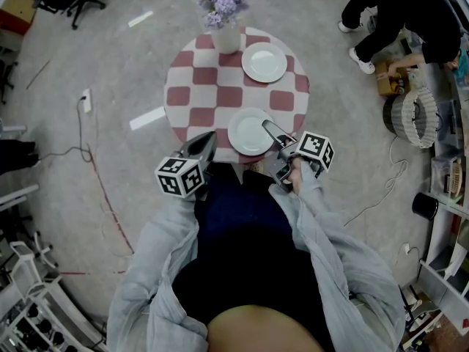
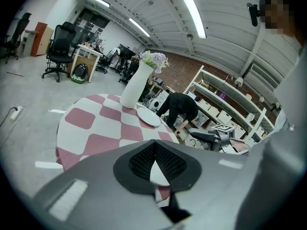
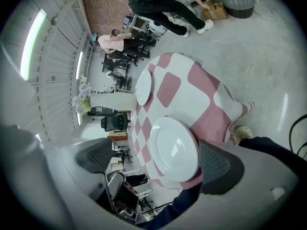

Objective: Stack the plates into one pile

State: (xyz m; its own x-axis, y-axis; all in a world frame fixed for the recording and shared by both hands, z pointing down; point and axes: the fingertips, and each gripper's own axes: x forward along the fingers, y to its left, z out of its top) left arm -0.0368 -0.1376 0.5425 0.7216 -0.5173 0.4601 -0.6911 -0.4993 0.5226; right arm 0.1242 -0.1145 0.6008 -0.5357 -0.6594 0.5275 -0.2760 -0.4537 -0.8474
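Note:
Two white plates lie apart on a round table with a red-and-white checked cloth [image 1: 198,75]. The near plate [image 1: 250,131] sits at the table's front edge and the far plate [image 1: 264,62] at the back right. My right gripper [image 1: 282,144] stands open at the near plate's right rim, one finger reaching over it. In the right gripper view the near plate [image 3: 173,151] lies between the wide-apart pads [image 3: 218,169], with the far plate [image 3: 143,87] beyond. My left gripper [image 1: 209,139] is shut and empty at the table's front left; its view shows the far plate [image 2: 148,116].
A white vase of purple flowers [image 1: 225,35] stands at the table's back edge, left of the far plate. A person in black [image 1: 399,13] bends over a box at the back right, near a wicker basket [image 1: 410,116]. Cables run over the floor on both sides.

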